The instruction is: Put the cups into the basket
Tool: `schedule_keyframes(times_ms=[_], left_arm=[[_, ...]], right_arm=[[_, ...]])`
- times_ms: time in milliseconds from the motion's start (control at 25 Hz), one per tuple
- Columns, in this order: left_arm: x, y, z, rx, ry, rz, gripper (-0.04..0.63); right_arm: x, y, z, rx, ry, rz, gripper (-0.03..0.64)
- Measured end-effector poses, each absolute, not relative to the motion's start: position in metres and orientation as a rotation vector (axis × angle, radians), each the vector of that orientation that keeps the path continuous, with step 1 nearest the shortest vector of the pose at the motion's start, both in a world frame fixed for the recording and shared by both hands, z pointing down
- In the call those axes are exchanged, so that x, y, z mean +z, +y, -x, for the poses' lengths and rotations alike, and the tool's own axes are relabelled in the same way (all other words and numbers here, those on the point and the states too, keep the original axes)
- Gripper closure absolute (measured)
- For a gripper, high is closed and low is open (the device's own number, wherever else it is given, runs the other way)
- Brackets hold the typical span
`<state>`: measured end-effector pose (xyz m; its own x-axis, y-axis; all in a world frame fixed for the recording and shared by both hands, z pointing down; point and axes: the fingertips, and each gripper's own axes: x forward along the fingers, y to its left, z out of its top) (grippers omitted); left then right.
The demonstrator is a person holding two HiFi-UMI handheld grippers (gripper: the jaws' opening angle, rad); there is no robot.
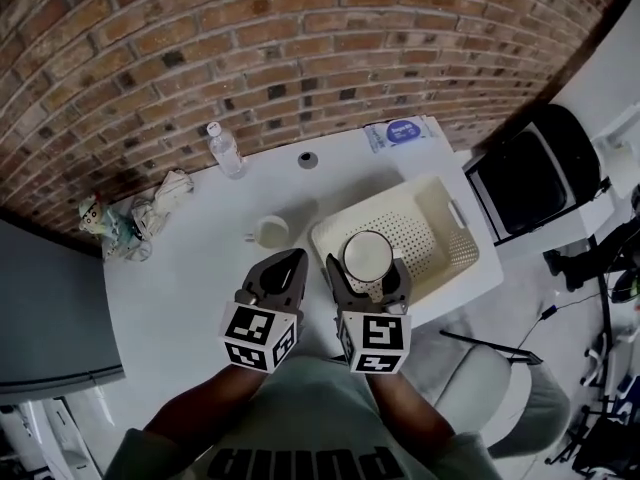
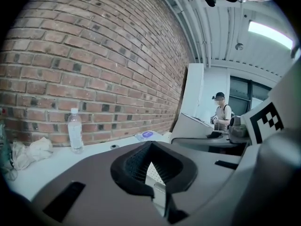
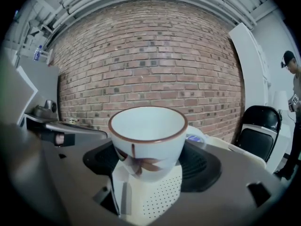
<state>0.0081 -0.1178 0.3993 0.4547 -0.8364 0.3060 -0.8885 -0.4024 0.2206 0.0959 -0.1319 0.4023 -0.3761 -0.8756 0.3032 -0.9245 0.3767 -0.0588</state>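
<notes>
A white cup with a brown rim and a leaf pattern (image 1: 367, 257) (image 3: 148, 135) sits upright in my right gripper (image 1: 368, 280) (image 3: 148, 166), which is shut on it. The cup hangs over the near left part of the cream perforated basket (image 1: 440, 230) (image 3: 157, 199). A second white cup (image 1: 270, 232) stands on the white table (image 1: 180, 298), left of the basket. My left gripper (image 1: 282, 273) (image 2: 153, 173) is near the table's front edge, below that cup, jaws together with nothing between them.
At the back of the table are a water bottle (image 1: 225, 150) (image 2: 75, 130), a small round lid (image 1: 307, 159) and a pack of wipes (image 1: 403, 132). Crumpled cloth (image 1: 165, 198) and a small figure (image 1: 98, 218) lie at the left. A black chair (image 1: 535, 173) stands right of the table.
</notes>
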Motion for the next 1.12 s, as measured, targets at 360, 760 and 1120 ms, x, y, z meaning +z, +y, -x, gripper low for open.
schedule_keyframes(times_ms=[360,760,1120], left_arm=[[0.398,-0.158,-0.061,0.259,-1.452,-2.364,0.592],[0.427,-0.199,-0.095,0.325,-1.435,-2.299,0.592],[0.448,-0.22,-0.12,0.361,-1.366,-2.259,0.592]], right_arm=[[0.42,-0.193,-0.16,0.383,-2.344,-1.703,0.244],[0.472,-0.249,-0.221,0.481,-2.164,-1.809,0.244],[0.521,-0.279,-0.249,0.589,-2.004,-1.834,0.244]])
